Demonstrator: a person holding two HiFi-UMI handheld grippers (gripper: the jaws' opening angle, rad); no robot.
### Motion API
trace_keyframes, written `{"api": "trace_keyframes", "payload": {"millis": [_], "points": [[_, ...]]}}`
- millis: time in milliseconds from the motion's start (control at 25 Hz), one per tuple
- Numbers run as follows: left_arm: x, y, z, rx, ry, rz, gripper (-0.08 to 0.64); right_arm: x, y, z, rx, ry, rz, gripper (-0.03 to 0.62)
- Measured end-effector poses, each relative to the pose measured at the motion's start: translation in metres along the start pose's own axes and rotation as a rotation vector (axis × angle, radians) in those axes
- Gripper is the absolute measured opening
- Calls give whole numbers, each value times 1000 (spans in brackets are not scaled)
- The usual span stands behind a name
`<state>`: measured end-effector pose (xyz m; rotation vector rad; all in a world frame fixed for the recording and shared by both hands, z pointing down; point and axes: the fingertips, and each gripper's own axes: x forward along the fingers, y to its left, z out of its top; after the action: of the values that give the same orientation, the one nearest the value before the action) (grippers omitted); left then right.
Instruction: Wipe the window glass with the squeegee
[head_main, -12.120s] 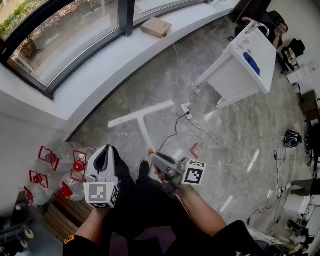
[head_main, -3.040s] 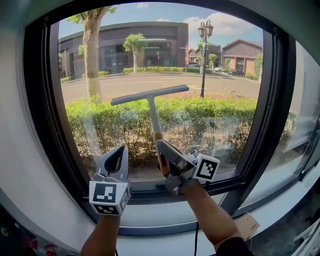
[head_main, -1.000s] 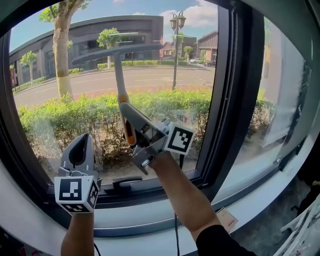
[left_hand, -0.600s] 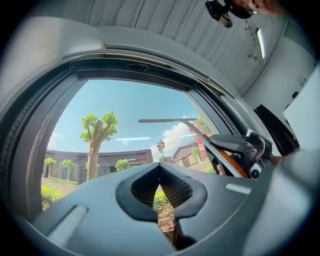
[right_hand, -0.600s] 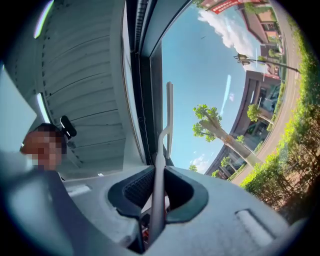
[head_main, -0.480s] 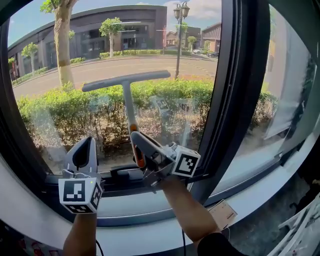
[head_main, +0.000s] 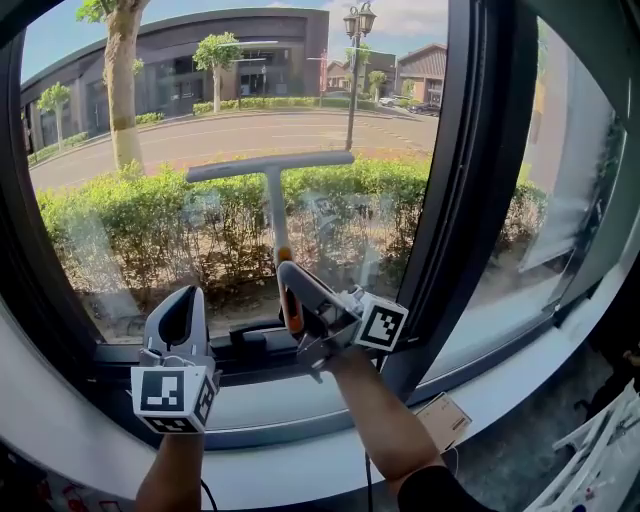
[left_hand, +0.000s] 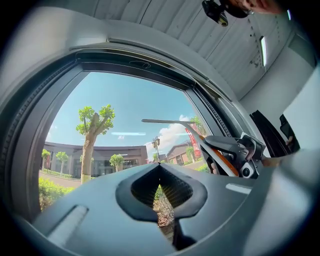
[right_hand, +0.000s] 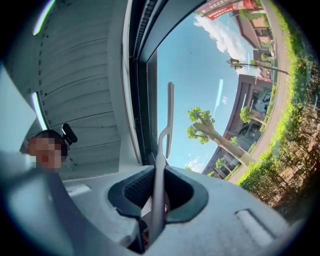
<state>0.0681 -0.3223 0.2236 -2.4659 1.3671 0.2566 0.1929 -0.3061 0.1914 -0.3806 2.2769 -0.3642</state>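
The squeegee (head_main: 272, 190) is a grey T-shaped tool with an orange grip; its blade lies flat across the window glass (head_main: 150, 150) at mid height, slightly tilted. My right gripper (head_main: 296, 292) is shut on its handle just below the pane; in the right gripper view the shaft (right_hand: 161, 170) runs up between the jaws to the blade. My left gripper (head_main: 180, 315) hangs to the left, near the window's lower frame, shut and empty; the left gripper view shows the squeegee (left_hand: 170, 121) and the right gripper (left_hand: 235, 150) off to its right.
A thick dark mullion (head_main: 470, 180) stands just right of the squeegee, with a second pane (head_main: 580, 150) beyond it. The white sill (head_main: 300, 440) runs below the window. A small cardboard box (head_main: 442, 420) lies on the sill at lower right.
The squeegee blade has come down the glass from near the top to mid height and drifted right, with my right gripper lowering along with it. The left gripper has stayed near the lower frame.
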Motion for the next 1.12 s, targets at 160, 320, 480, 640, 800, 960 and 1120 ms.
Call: {"api": "trace_keyframes", "payload": {"millis": [160, 320, 480, 640, 800, 960, 1120], "points": [[-12, 4, 5, -13, -8, -22, 9, -1, 4, 2, -1, -11, -14, 49], [-19, 19, 6, -25, -31, -45, 9, 2, 5, 1, -3, -27, -36, 49], [-27, 30, 15, -43, -69, -82, 9, 13, 17, 2, -39, -40, -55, 49], [-34, 40, 19, -71, -96, -103, 9, 26, 37, 8, -93, -56, -56, 49], [-32, 47, 25, -77, -117, -108, 9, 39, 47, 23, -152, -41, -46, 49], [-24, 50, 47, -45, -151, -68, 9, 54, 56, 55, -192, -46, -12, 49], [-6, 44, 79, -6, -206, -18, 9, 67, 64, 94, -213, -42, 31, 49]]}}
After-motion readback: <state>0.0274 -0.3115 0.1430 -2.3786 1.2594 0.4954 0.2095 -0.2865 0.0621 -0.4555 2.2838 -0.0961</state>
